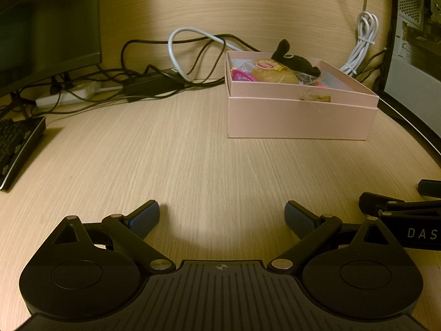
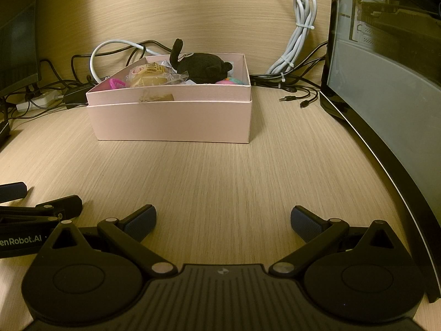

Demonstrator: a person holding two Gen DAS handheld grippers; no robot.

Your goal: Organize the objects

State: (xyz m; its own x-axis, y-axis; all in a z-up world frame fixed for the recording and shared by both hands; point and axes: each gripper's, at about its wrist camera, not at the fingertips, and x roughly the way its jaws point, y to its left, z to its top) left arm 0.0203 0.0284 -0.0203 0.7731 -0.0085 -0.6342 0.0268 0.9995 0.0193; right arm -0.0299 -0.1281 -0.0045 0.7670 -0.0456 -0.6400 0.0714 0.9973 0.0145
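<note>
A pink open box (image 1: 300,117) (image 2: 173,121) stands on the wooden desk, toward the back. Inside lie a black plush toy (image 1: 295,59) (image 2: 202,67), a wrapped bun in clear plastic (image 1: 275,73) (image 2: 150,77), a pink plastic item (image 1: 241,75) (image 2: 117,83) and a pastel-coloured item (image 2: 231,80). My left gripper (image 1: 222,220) rests low over the desk in front of the box, open and empty. My right gripper (image 2: 223,222) sits beside it, also open and empty. Each gripper shows at the edge of the other's view.
A monitor (image 1: 46,27) and a keyboard (image 1: 16,149) are at the left. A power strip (image 1: 66,96), black adapter (image 1: 151,85) and tangled cables lie behind the box. A bundled white cable (image 2: 299,38) hangs on the wall. A computer case (image 2: 386,82) stands at the right.
</note>
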